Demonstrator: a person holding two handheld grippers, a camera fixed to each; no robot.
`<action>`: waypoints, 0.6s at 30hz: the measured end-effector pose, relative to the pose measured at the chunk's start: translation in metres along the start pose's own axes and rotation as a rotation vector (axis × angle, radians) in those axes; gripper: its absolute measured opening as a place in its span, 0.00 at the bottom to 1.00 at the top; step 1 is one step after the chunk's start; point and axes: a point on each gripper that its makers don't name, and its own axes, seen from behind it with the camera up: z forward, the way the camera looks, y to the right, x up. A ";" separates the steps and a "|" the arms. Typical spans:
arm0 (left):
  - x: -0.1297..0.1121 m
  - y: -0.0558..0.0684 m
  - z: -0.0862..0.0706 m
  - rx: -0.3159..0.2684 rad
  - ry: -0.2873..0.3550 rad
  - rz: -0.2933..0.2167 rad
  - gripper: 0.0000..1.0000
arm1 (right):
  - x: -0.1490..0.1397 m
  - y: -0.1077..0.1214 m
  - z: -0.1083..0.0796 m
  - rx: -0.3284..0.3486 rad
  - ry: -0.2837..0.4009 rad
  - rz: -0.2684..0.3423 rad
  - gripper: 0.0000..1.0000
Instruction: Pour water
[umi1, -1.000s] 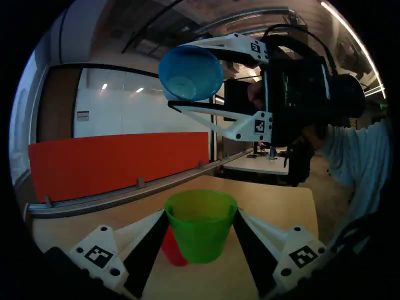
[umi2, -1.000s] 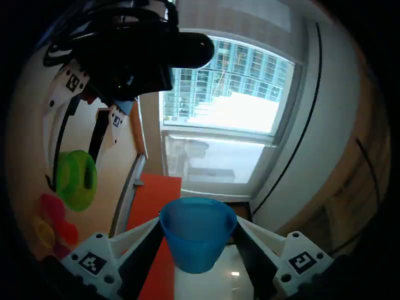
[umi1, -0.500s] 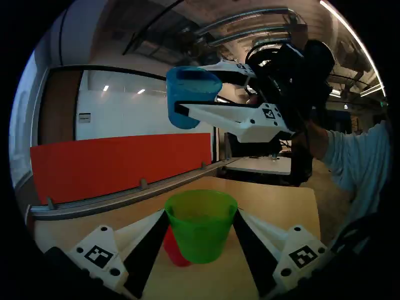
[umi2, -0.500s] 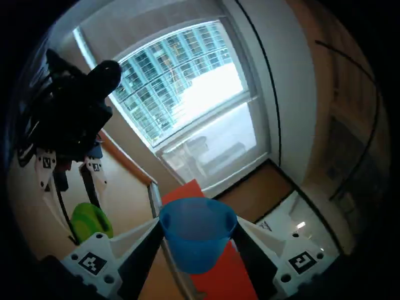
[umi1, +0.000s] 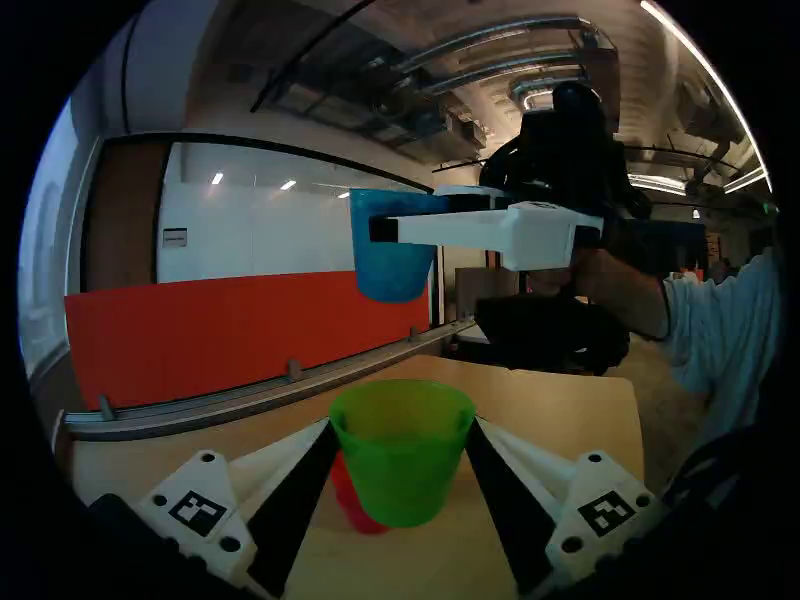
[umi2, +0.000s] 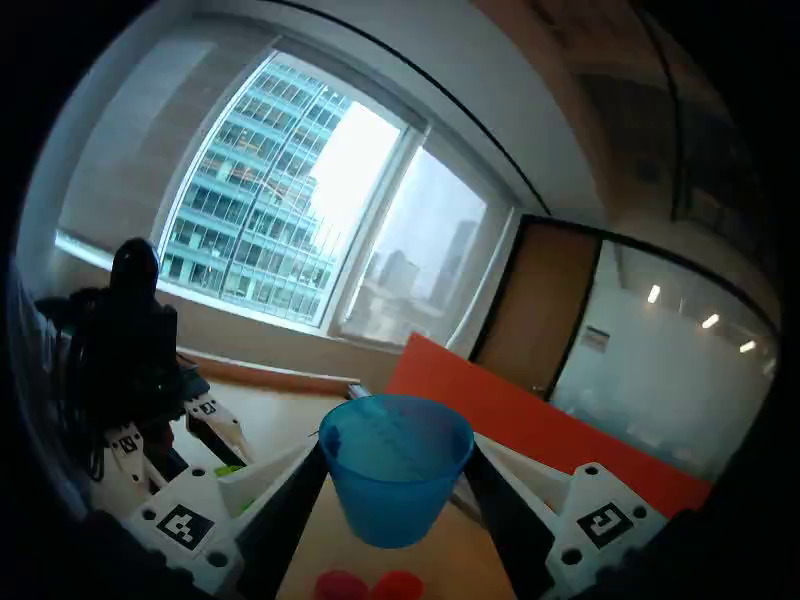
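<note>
So the left hand-held gripper (umi1: 402, 440) has both fingers clamped on the green cup (umi1: 402, 470). It's upright and low over the middle of the bench (umi1: 570, 410), well short of the far edge, with a red cup (umi1: 350, 500) tucked just behind it. The right hand-held gripper (umi2: 396, 450) is squeezed onto the blue cup (umi2: 396, 470). From the left gripper view that cup (umi1: 392, 250) sits level, up in the air above and beyond the green one, well apart from it. I honestly can't tell if there's water in it. My take is that the pour is the bit in hand. To do it cleanly, bring the blue rim right over the green mouth and get it close before tipping. Then roll the wrist slowly so the stream lands in the centre, not on the near fingers. Keep the green cup dead level and don't loosen either grip, since these cups taper and could slide.
</note>
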 end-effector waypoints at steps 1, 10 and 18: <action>0.000 0.000 0.000 0.002 0.000 0.001 0.86 | -0.001 -0.001 0.000 0.007 -0.004 0.038 0.90; 0.001 -0.004 -0.002 0.012 -0.001 0.005 0.86 | -0.003 -0.003 0.001 0.041 -0.019 0.244 0.90; -0.003 -0.013 -0.005 0.033 -0.010 0.012 0.86 | -0.013 0.003 -0.006 0.026 -0.029 0.240 0.90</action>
